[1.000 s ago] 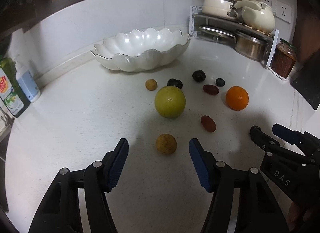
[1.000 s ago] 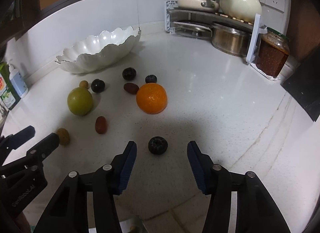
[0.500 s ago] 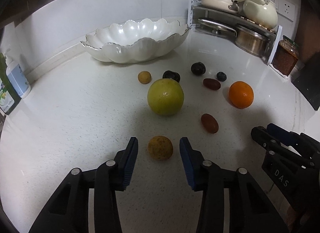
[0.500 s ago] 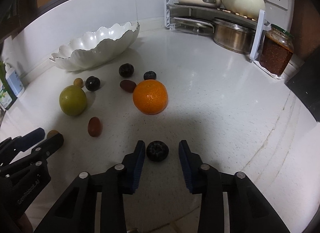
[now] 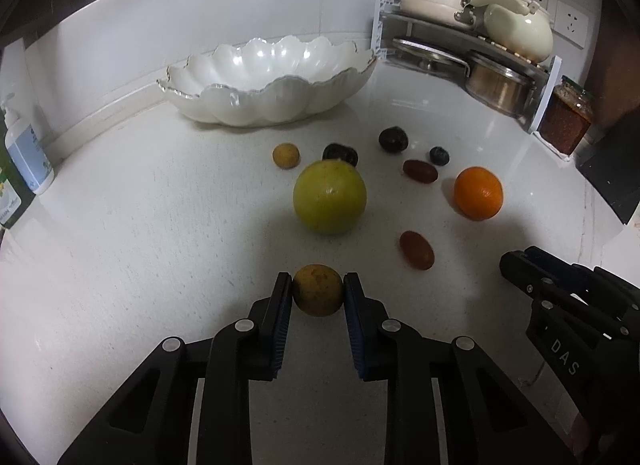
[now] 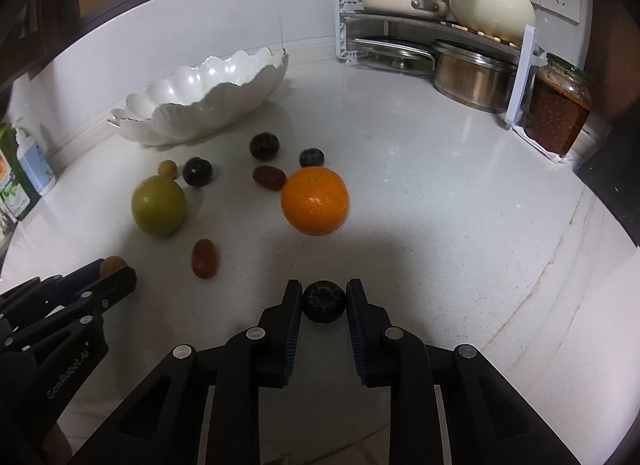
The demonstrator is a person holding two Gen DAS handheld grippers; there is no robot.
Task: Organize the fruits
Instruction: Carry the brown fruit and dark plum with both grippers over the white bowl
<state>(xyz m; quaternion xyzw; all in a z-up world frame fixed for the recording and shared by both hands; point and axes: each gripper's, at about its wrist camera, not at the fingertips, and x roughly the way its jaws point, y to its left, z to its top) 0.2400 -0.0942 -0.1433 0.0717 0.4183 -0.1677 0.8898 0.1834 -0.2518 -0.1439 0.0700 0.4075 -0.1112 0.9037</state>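
Observation:
My left gripper (image 5: 317, 285) is closing on a small yellow-brown fruit (image 5: 318, 296) that rests on the white counter, and its blue pads press both sides. In the right wrist view my right gripper (image 6: 323, 289) is closing on a dark blueberry (image 6: 324, 302), pads touching it. Beyond them lie a green round fruit (image 5: 329, 197), an orange (image 6: 314, 200), two red dates (image 5: 417, 250) (image 5: 419, 171), dark plums (image 5: 393, 139) and another small yellow fruit (image 5: 286, 155). The white scalloped bowl (image 5: 272, 109) at the back holds nothing.
A corner rack (image 5: 472, 45) with pots and a cream kettle stands at the back right, with a jar (image 5: 566, 117) beside it. Soap bottles (image 5: 28, 157) stand at the left wall. A dark block (image 6: 612, 185) sits at the right edge.
Both grippers have gone from wide open to closed around their fruits: the left on the yellow-brown fruit, the right on the blueberry. Neither fruit has left the counter.

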